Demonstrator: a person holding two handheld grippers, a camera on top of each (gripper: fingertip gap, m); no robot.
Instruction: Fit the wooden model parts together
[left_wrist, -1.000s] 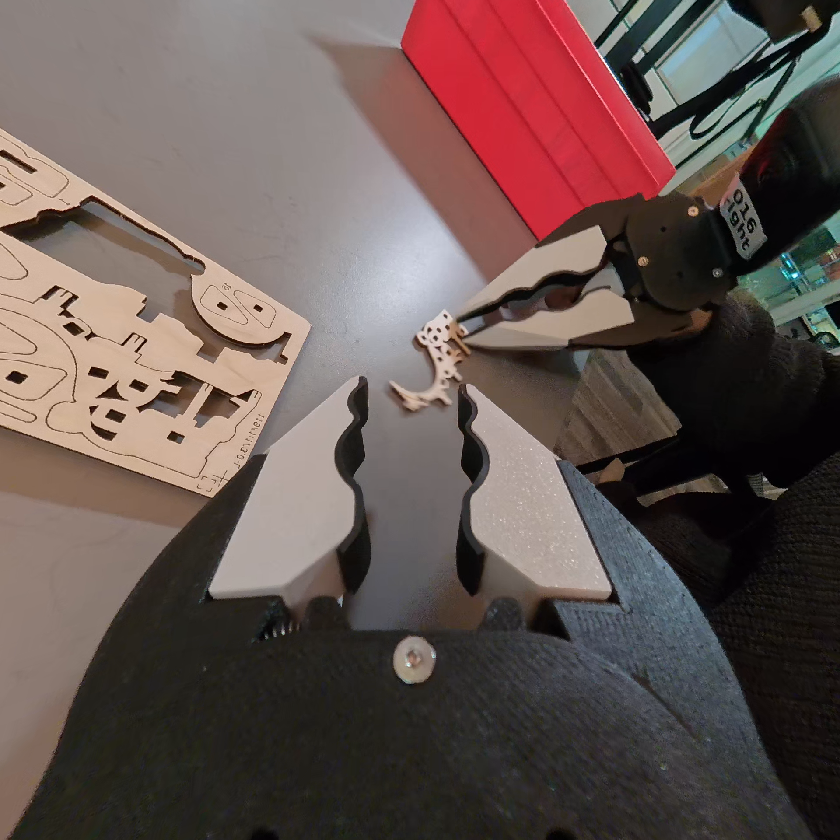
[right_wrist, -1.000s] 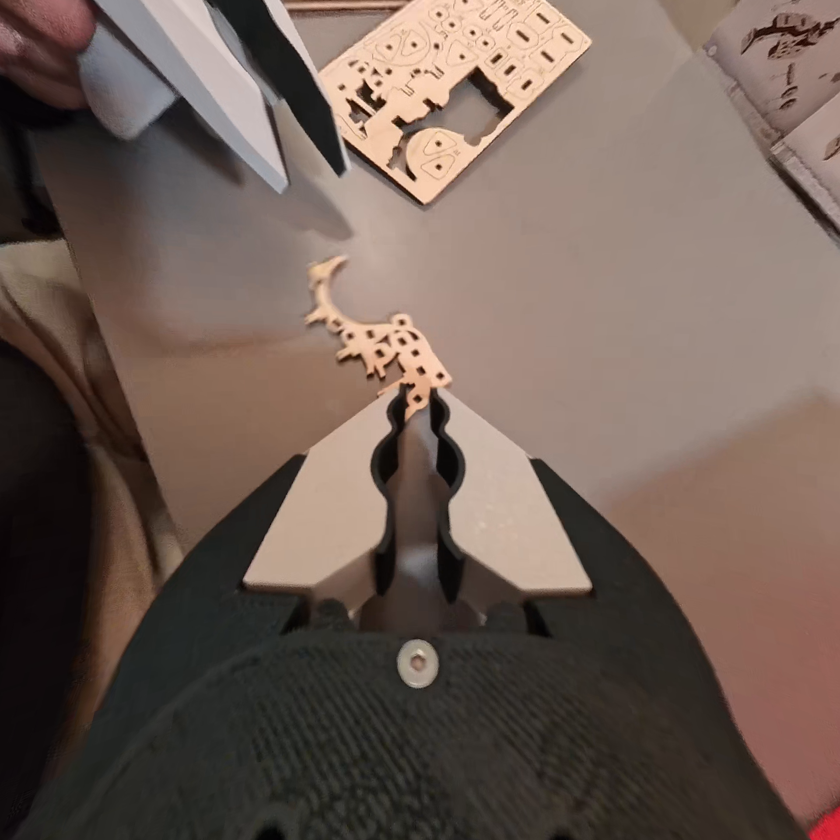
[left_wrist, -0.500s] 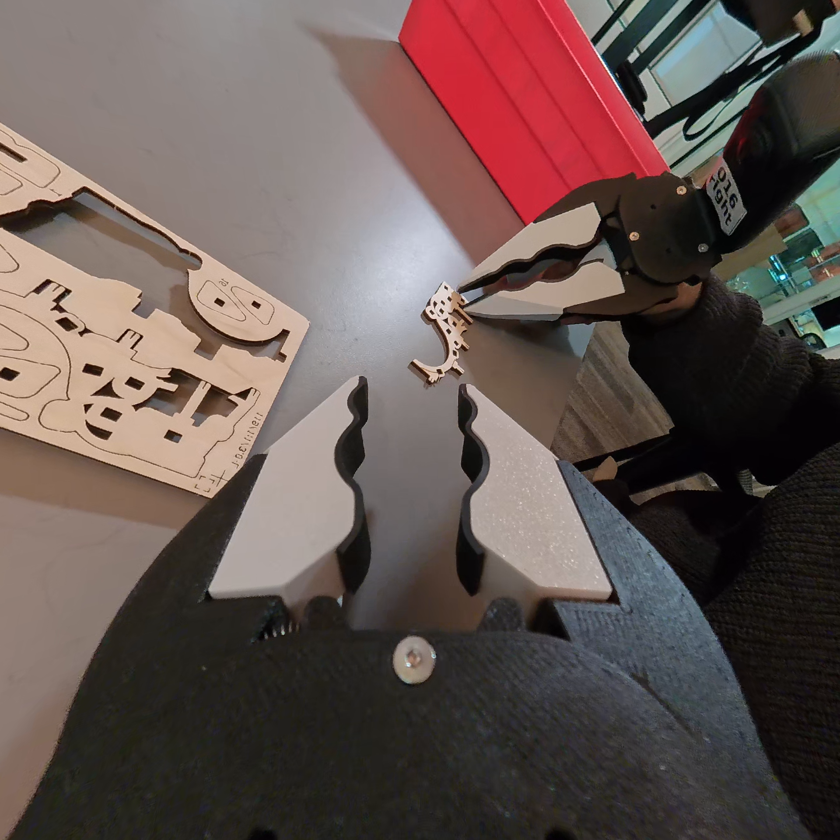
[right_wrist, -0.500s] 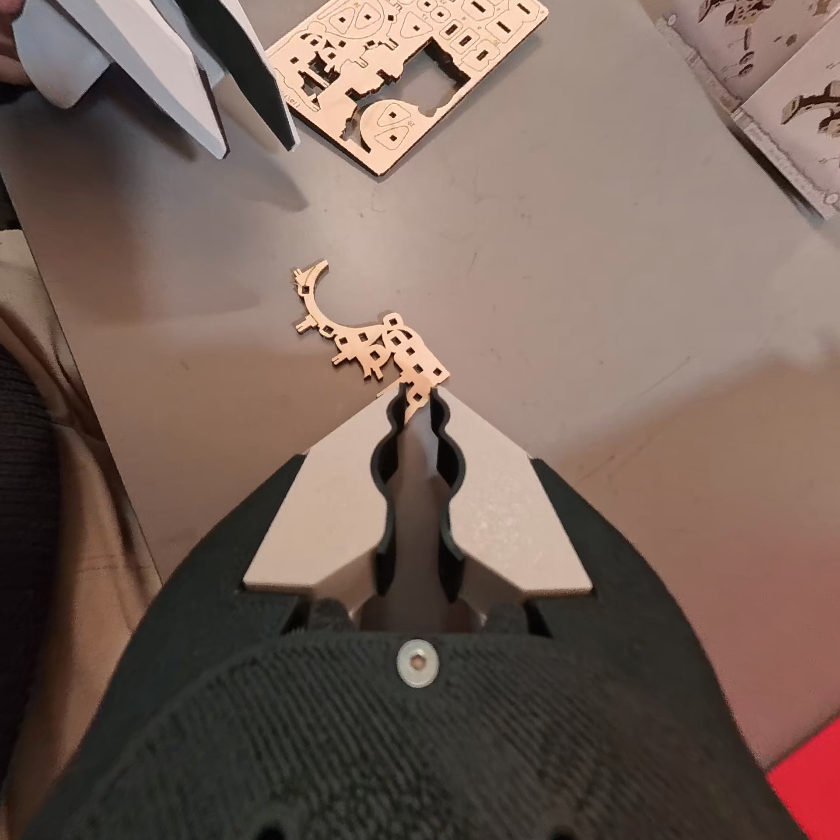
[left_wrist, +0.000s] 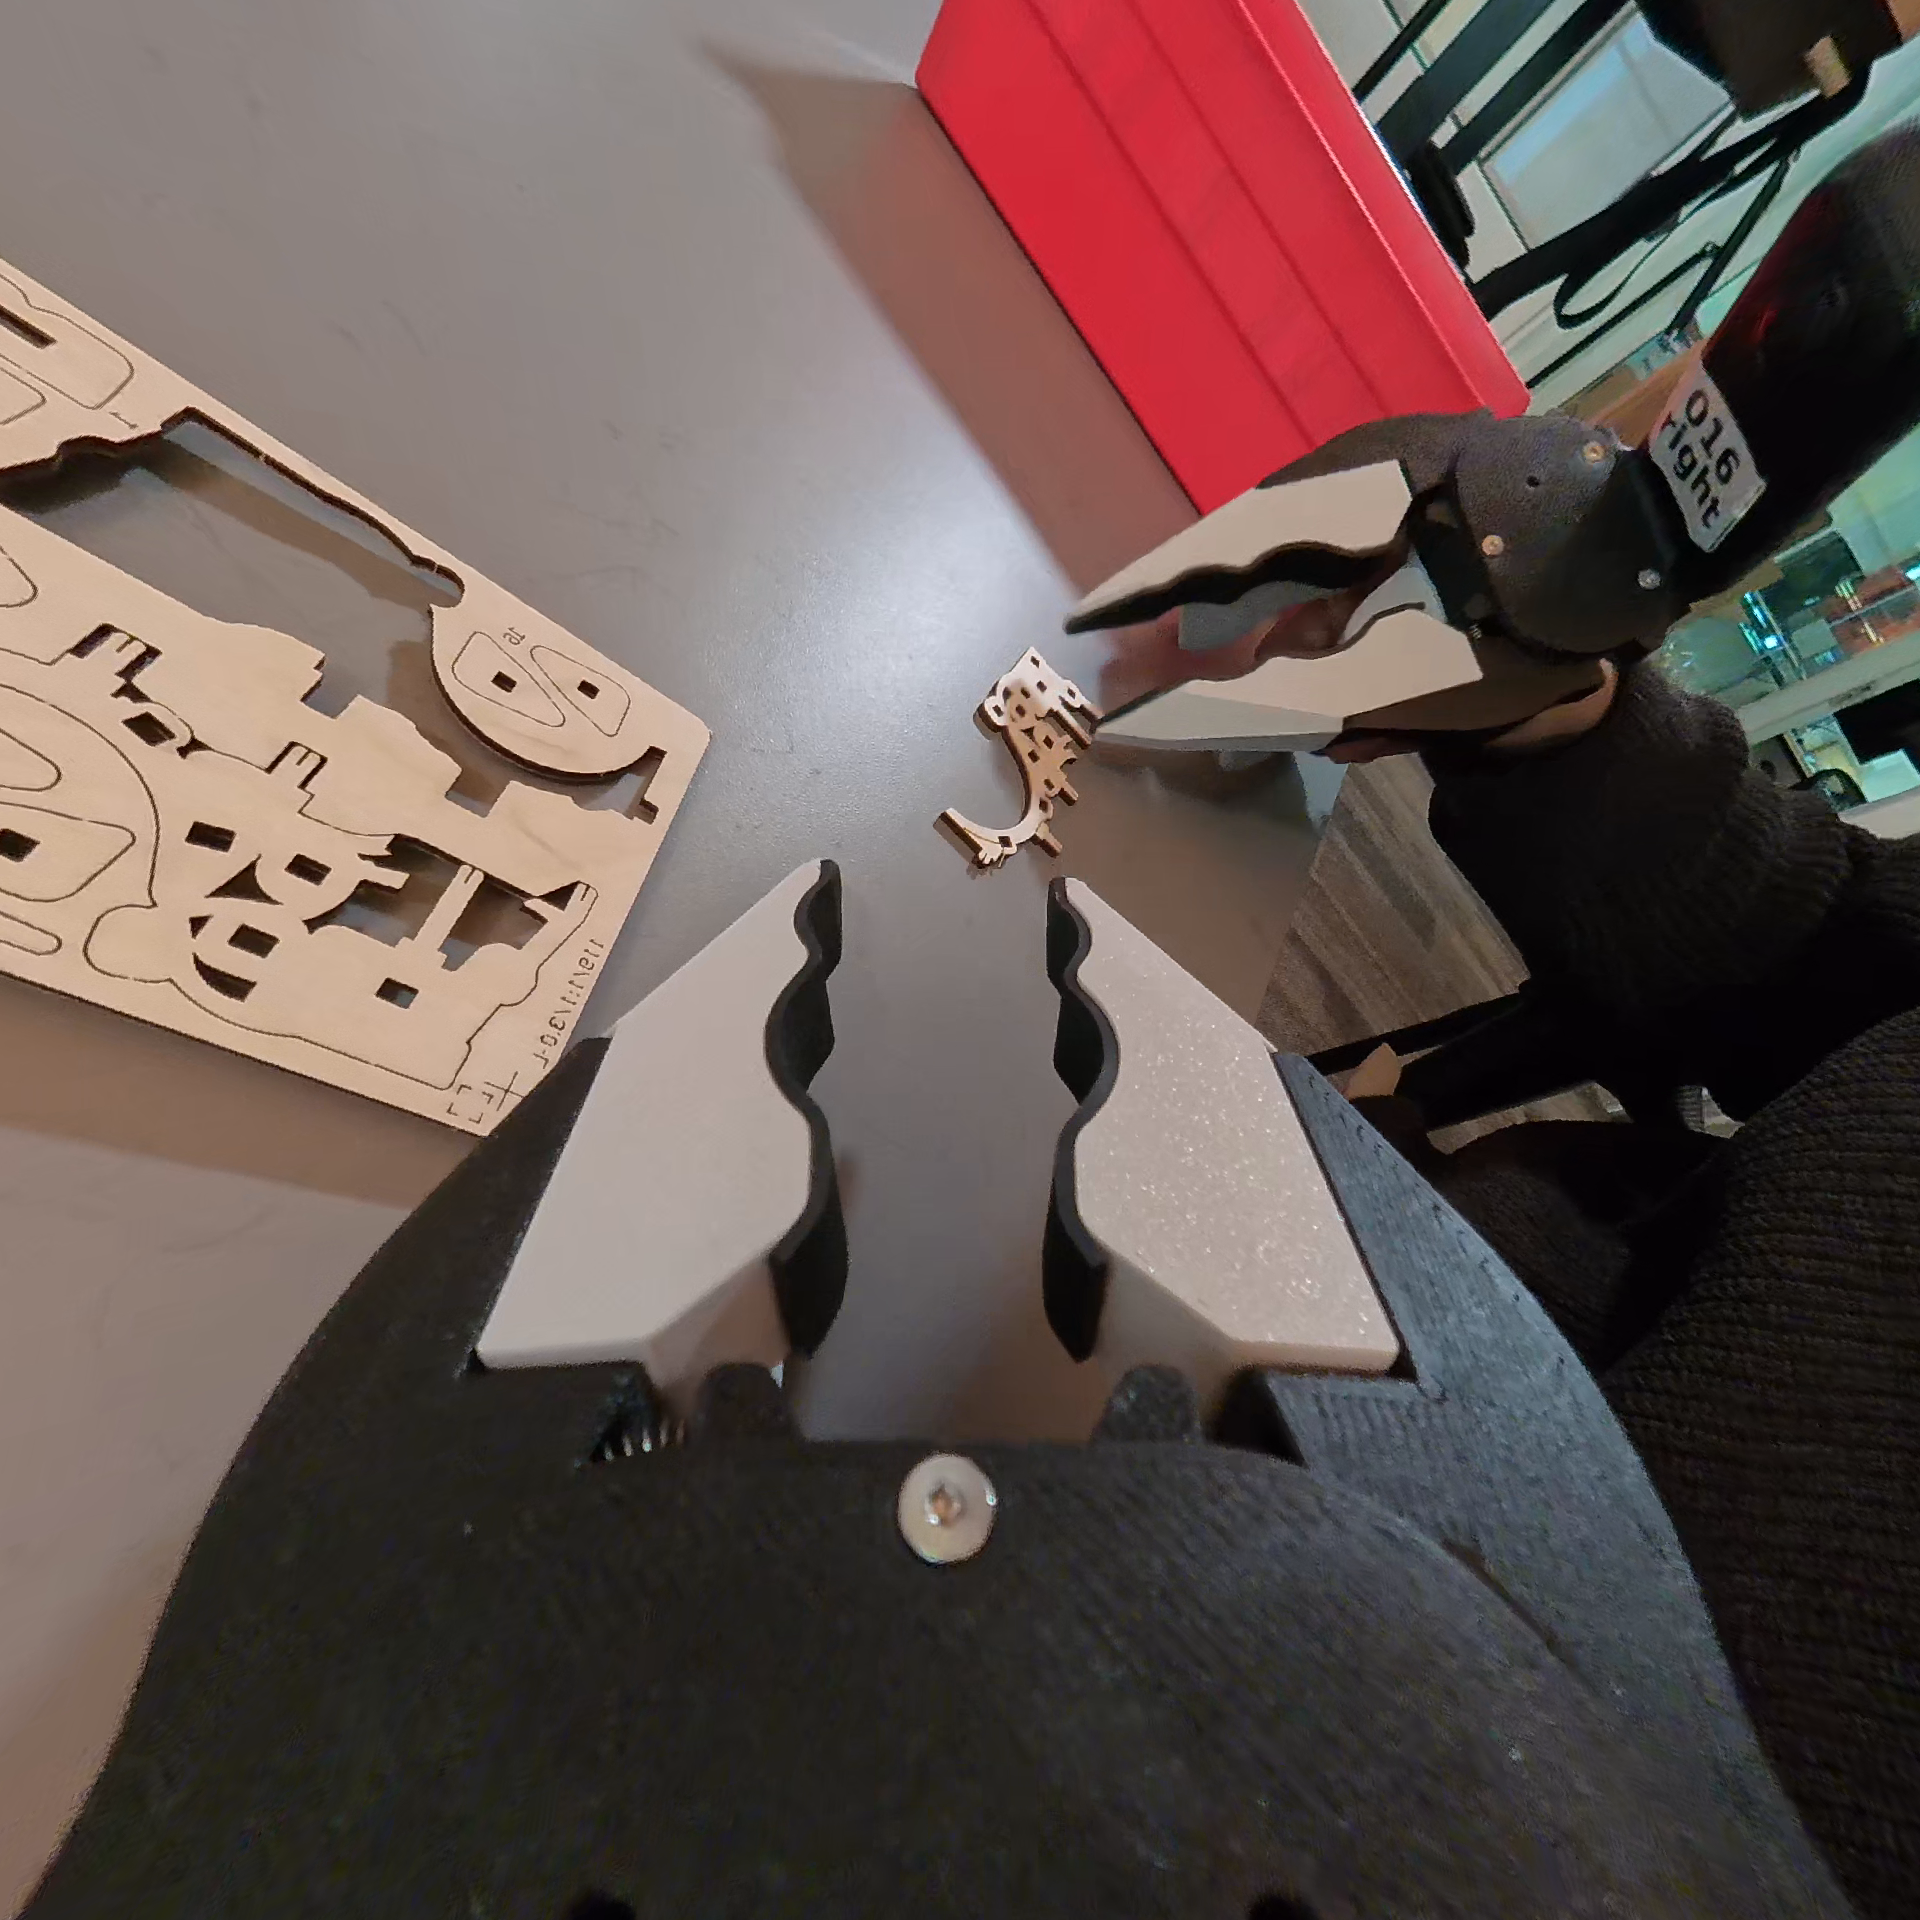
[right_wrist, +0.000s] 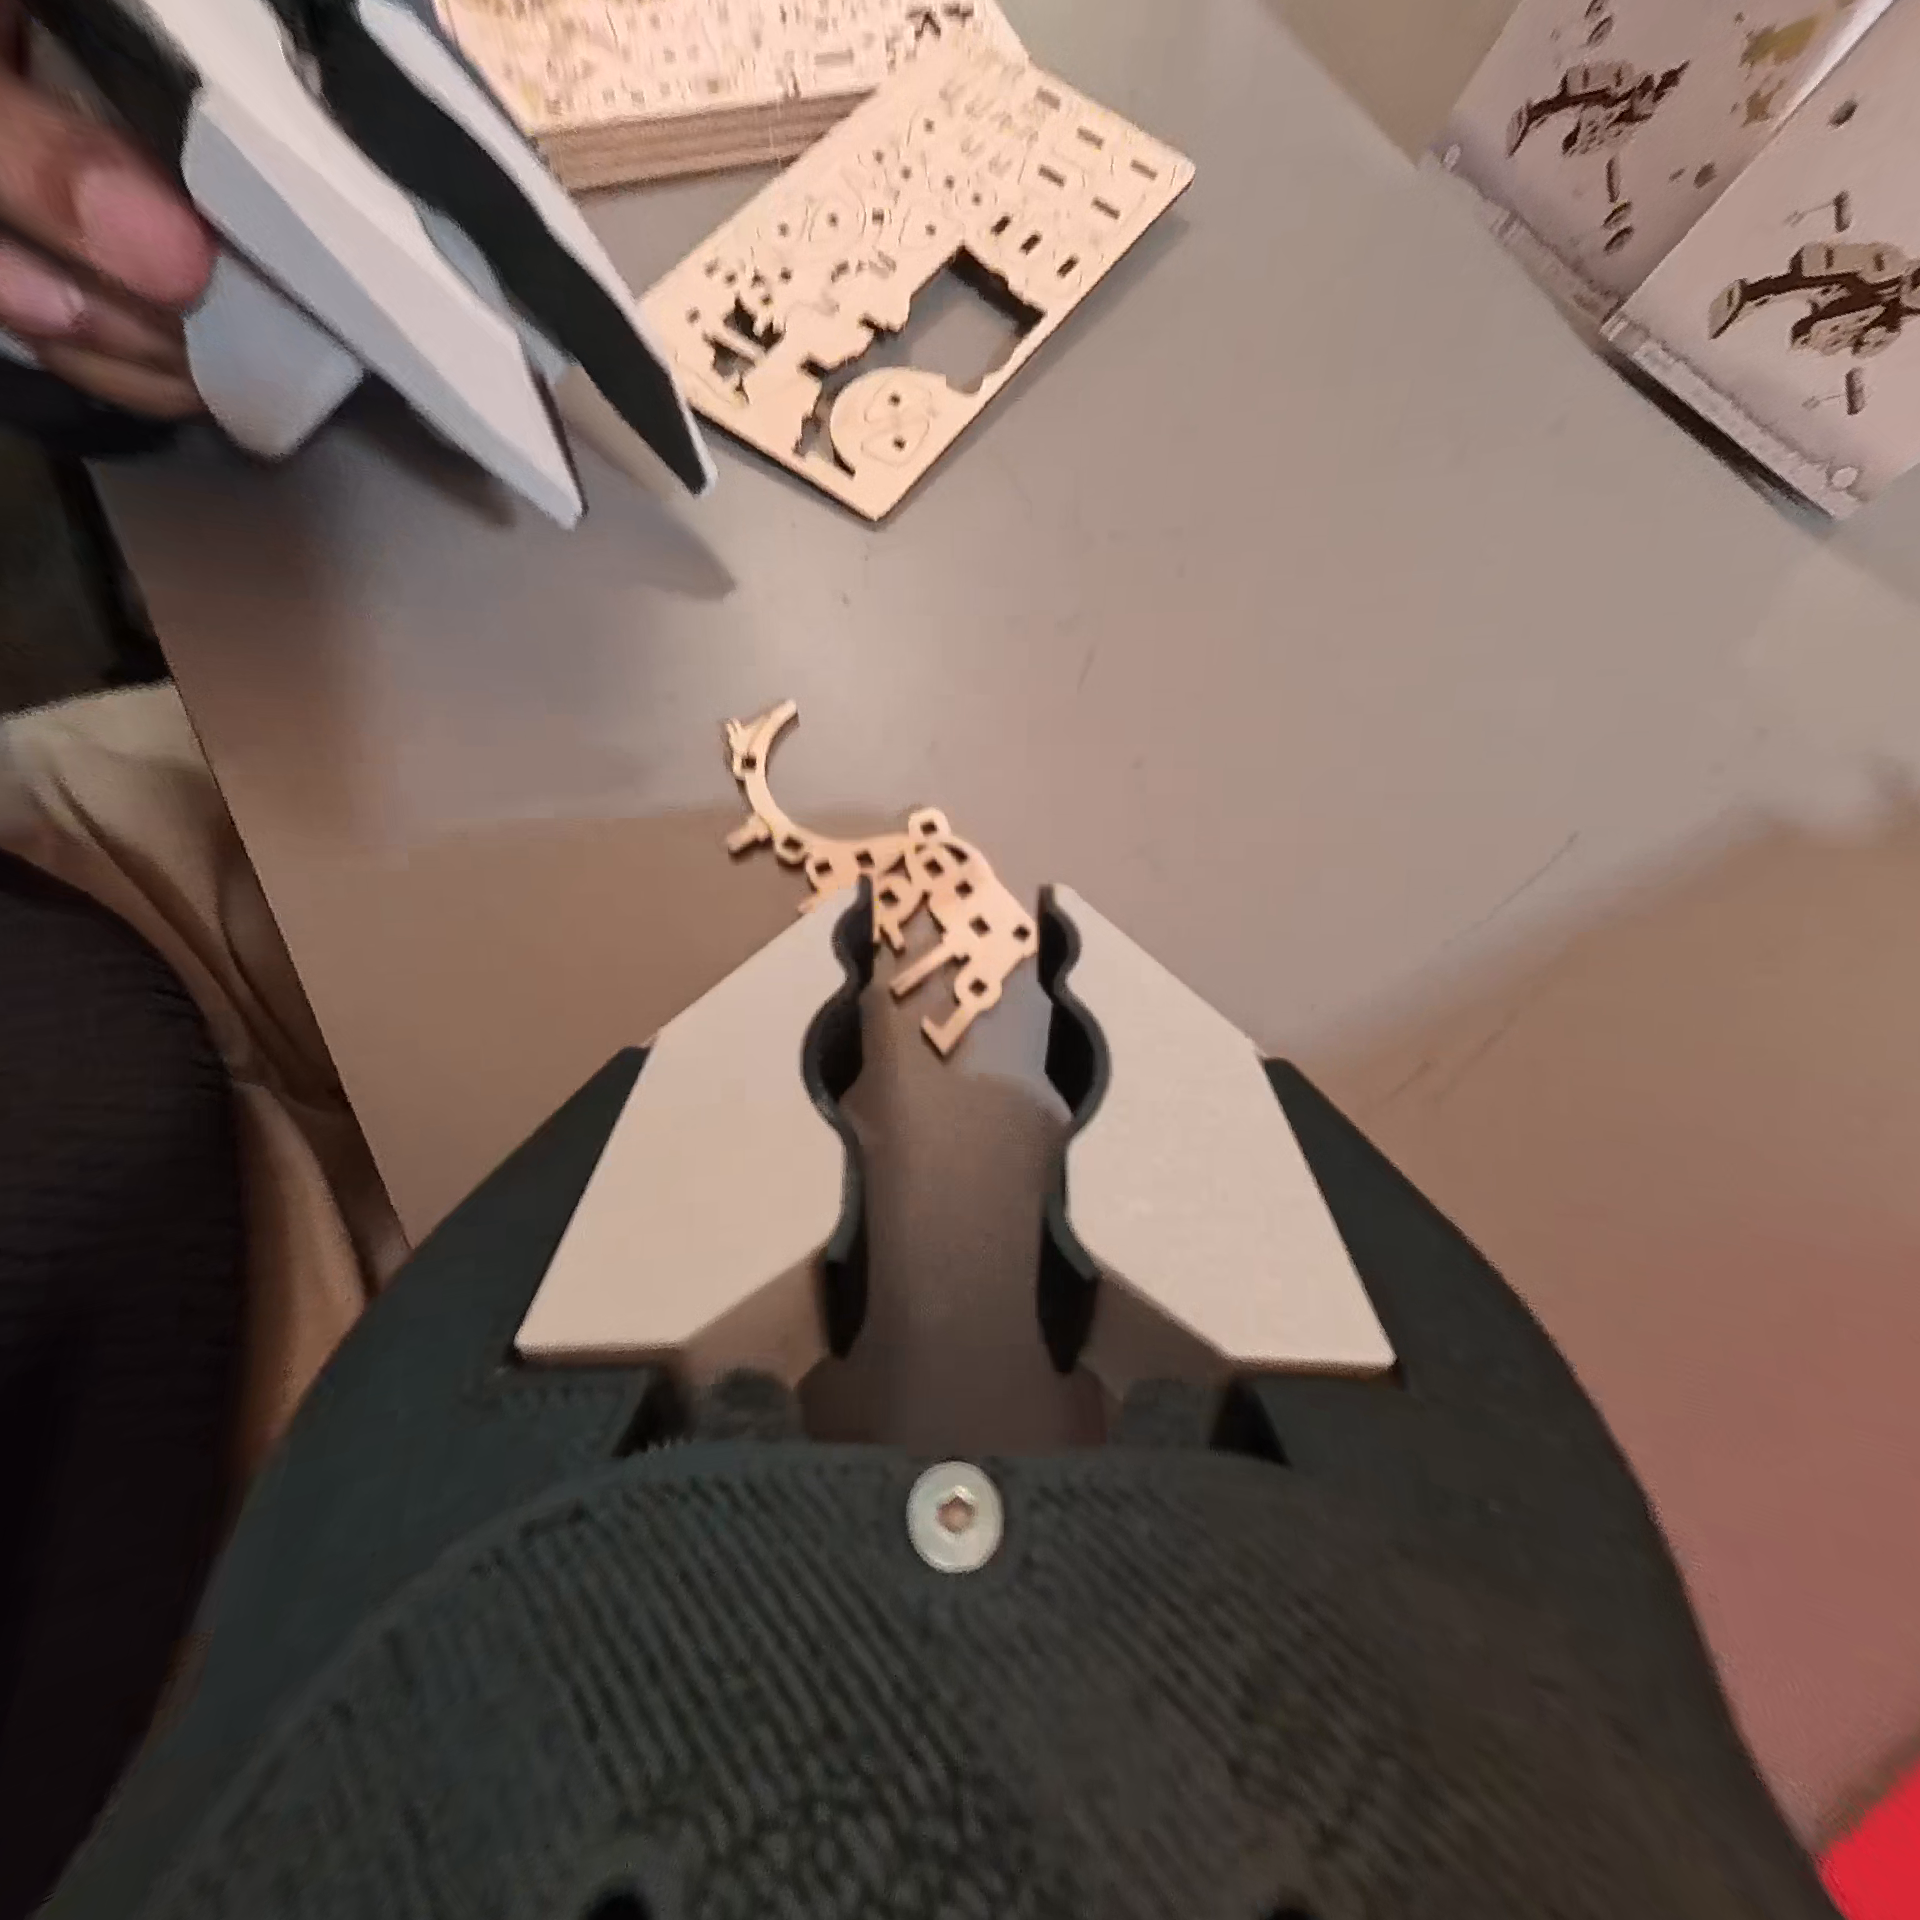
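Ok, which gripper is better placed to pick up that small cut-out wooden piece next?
Right. The right gripper is open with its fingertips either side of the wooden piece lying on the table. The left gripper is open too, but sits short of the piece.

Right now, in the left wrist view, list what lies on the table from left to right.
Flat pale wooden cut-out sheet → small curved wooden model piece with square holes → right gripper's grey fingers, open around that piece's far end.
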